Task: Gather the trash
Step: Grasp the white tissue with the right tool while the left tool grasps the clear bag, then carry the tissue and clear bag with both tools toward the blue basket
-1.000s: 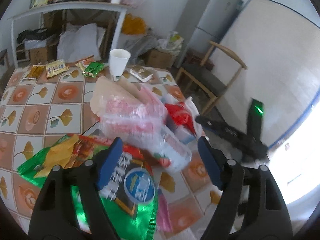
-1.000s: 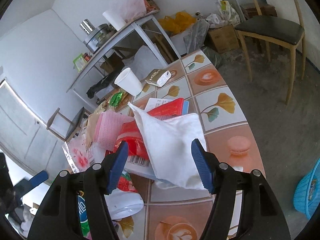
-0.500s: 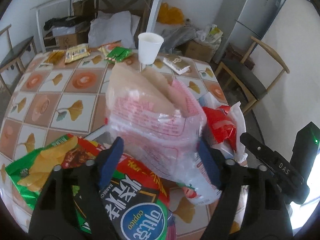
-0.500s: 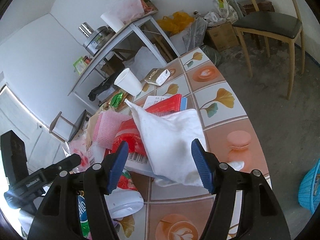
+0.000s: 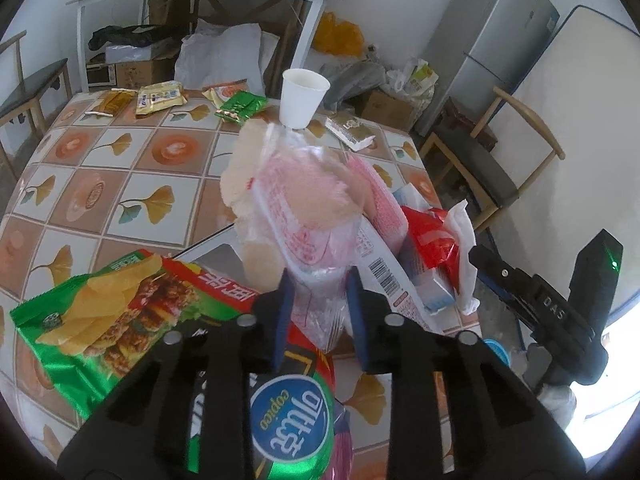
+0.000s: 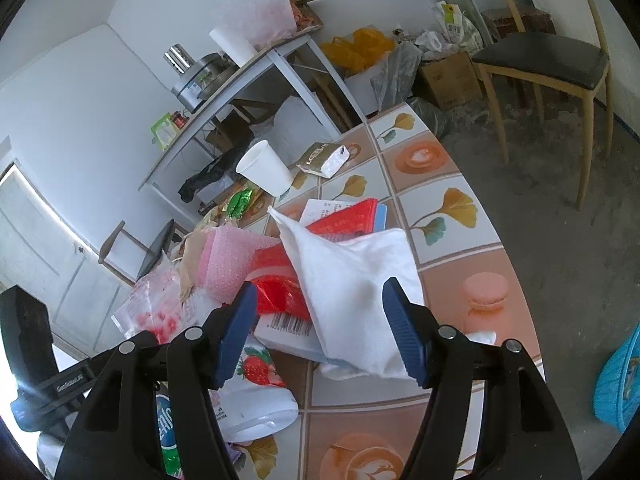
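Note:
A heap of trash lies on the tiled table (image 5: 120,168). My left gripper (image 5: 319,312) is shut on a clear pink-printed plastic bag (image 5: 308,216) at the heap's near side. Below it lie a green chip bag (image 5: 100,320) and a red wrapper (image 5: 432,240). In the right wrist view my right gripper (image 6: 320,330) is open, its fingers on either side of a white paper napkin (image 6: 352,280) without closing on it. Pink foam wrap (image 6: 228,260), a red packet (image 6: 344,220) and a strawberry pouch (image 6: 256,392) lie beside it.
A white paper cup (image 5: 302,98) and a small box (image 5: 350,132) stand at the table's far side, with snack packets (image 5: 160,96) at the far left. Chairs (image 6: 540,56) and a blue basket (image 6: 620,384) are on the floor. My right gripper shows in the left wrist view (image 5: 552,312).
My left gripper moved forward over the heap and closed its jaws on the plastic bag. My right gripper stayed open around the napkin, barely moving.

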`<action>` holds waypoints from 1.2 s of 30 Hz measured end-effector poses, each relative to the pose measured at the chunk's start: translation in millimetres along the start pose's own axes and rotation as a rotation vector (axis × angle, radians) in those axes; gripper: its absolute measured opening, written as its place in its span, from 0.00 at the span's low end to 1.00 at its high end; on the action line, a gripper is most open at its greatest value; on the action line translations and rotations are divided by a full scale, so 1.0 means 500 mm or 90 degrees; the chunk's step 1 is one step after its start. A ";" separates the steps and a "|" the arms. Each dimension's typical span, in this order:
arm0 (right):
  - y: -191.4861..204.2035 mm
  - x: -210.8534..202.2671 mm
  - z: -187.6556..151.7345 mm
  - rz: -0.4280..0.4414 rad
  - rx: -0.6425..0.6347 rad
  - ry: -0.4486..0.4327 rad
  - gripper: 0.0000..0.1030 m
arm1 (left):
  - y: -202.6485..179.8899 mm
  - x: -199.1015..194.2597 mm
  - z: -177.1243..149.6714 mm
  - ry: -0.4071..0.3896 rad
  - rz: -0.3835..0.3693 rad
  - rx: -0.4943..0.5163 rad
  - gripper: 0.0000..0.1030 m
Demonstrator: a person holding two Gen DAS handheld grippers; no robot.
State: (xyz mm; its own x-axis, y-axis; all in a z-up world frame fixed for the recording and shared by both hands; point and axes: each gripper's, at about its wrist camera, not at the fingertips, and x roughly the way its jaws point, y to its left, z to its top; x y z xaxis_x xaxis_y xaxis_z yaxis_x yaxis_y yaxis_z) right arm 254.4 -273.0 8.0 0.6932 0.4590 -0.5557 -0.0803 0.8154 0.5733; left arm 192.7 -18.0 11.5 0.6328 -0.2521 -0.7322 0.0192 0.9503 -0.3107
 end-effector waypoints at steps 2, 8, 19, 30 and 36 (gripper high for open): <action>0.006 0.003 0.005 -0.004 -0.005 -0.001 0.62 | 0.002 -0.011 -0.004 -0.009 0.000 0.001 0.18; 0.025 0.021 0.019 -0.039 -0.027 -0.001 0.56 | 0.014 -0.037 -0.012 -0.025 -0.018 -0.010 0.12; 0.012 0.035 0.019 -0.074 -0.020 0.010 0.11 | 0.020 -0.112 -0.031 -0.072 -0.064 0.010 0.10; 0.006 -0.033 0.001 -0.037 0.009 -0.020 0.06 | 0.025 -0.156 -0.034 -0.115 -0.083 0.034 0.10; 0.006 -0.087 -0.021 0.009 0.032 -0.029 0.06 | 0.028 -0.159 -0.035 -0.116 -0.086 0.032 0.10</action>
State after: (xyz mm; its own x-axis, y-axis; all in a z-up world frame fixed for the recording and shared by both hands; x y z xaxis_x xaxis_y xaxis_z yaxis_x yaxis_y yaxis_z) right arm 216.6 -286.7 27.8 0.7247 0.4522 -0.5199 -0.0548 0.7899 0.6107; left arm 129.3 12.1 54.6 0.7509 -0.3454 -0.5629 0.1492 0.9190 -0.3648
